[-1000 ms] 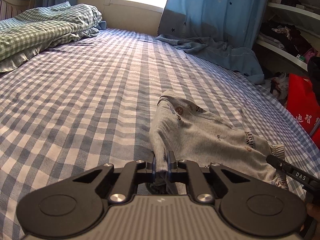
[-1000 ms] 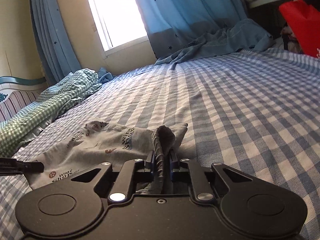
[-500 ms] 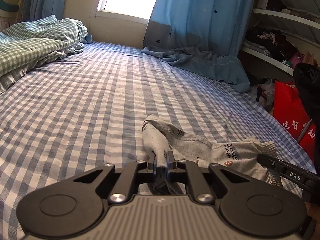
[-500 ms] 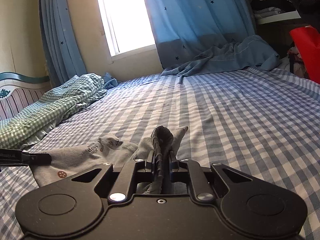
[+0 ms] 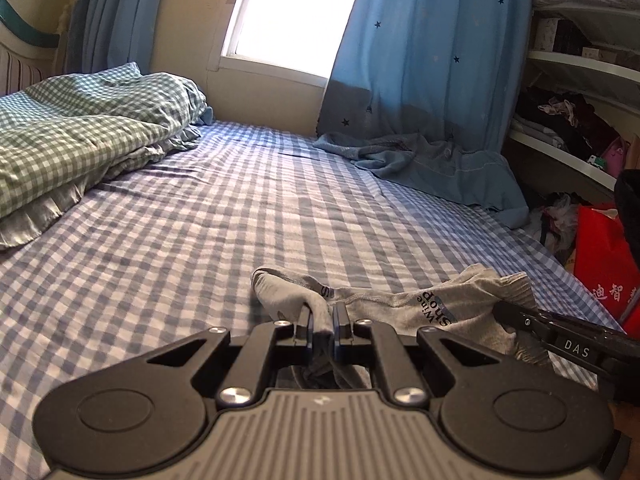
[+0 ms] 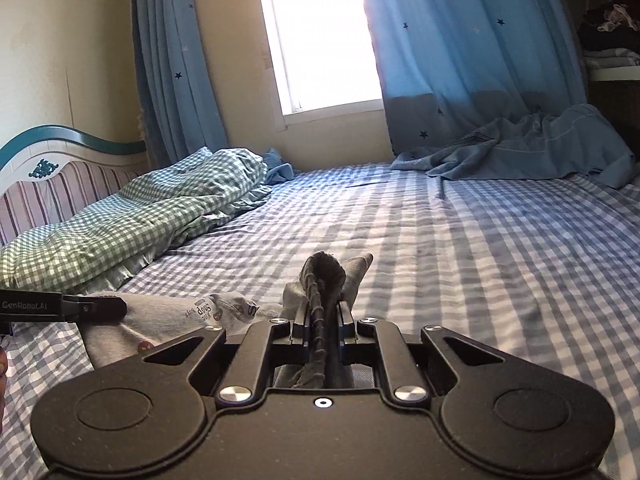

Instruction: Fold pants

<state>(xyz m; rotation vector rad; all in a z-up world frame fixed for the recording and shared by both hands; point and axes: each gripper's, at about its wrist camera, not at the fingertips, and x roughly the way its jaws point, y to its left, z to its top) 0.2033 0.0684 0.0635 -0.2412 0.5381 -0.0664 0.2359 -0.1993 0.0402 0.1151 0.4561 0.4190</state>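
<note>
Small grey printed cotton pants (image 5: 404, 304) stretched crosswise between left gripper (image 5: 323, 322) and right gripper (image 6: 323, 318), each clamped on an end, above blue checked bedsheet (image 5: 200, 220).

Green checked quilt (image 5: 76, 140) lies beside blue curtain (image 5: 436, 52)

It was a bedroom in a home. A bed (image 5: 168, 216) covered with a blue-and-white checked sheet filled most of the view, with a rumpled green checked quilt (image 5: 80, 132) bunched toward its headboard (image 6: 60, 160). Blue curtains (image 5: 432, 52) printed with small stars hung on both sides of a bright window (image 6: 320, 36). At the right, open shelves (image 5: 576, 100) were stuffed with clothes, and a red bag (image 5: 604, 264) stood below them.
</note>
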